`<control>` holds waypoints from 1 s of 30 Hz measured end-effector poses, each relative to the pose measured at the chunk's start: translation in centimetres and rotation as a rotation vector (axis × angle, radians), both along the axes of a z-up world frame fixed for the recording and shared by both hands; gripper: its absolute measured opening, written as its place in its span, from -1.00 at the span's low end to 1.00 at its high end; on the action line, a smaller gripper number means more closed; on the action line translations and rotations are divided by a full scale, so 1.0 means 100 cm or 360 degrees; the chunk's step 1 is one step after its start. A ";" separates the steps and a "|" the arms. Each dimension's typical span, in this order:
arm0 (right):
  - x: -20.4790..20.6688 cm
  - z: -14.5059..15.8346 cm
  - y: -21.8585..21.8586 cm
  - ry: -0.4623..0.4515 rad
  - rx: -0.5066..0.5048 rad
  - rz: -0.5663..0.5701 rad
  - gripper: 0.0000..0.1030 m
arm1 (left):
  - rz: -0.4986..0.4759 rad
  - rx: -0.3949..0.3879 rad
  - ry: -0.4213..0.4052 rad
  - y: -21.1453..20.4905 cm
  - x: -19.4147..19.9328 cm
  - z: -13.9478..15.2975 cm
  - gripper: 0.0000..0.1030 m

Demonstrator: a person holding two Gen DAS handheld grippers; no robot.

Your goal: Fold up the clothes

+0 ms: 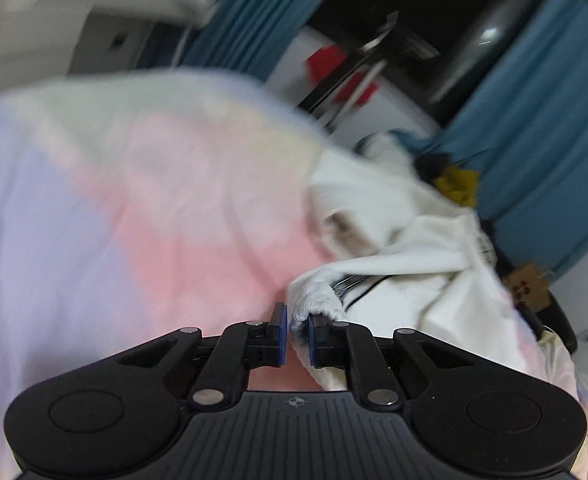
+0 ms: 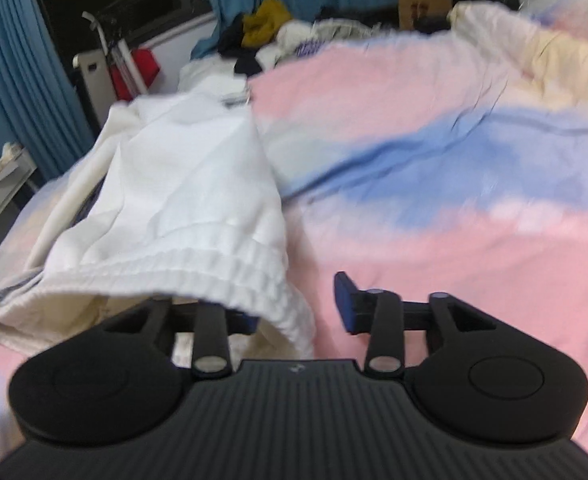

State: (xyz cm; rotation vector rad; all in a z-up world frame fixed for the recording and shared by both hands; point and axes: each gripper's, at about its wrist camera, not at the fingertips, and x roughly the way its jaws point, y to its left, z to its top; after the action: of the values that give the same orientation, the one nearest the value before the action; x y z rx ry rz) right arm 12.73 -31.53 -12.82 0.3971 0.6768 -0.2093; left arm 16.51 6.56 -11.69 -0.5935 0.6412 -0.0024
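Left gripper (image 1: pixel 296 334) pinching waistband (image 1: pixel 314 300); right gripper (image 2: pixel 296 312) spread, waistband draped over left finger; keep taut, regrip rightward.

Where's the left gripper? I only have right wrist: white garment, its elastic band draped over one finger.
Observer: Left gripper is shut on a bunched elastic edge of the white garment, over the pink bedding.
Operator: Full bite or just a corner?
Observer: Cloth runs between the fingers and hangs out below them.
Operator: Anything snagged near it?
Observer: Thin dark lines, cords or stripes, I cannot tell which, lie just past the pinch, clear of the fingers.
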 end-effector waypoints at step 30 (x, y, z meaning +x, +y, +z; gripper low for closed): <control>-0.016 0.013 -0.015 -0.0302 0.0237 -0.0003 -0.70 | -0.0894 0.1935 -0.0379 -0.151 -0.002 -0.036 -0.28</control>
State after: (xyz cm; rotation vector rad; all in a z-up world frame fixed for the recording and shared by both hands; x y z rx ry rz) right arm 11.16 -33.06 -11.52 0.5531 0.5062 -0.1212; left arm 16.28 -8.54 -15.34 0.7591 0.4487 -0.1934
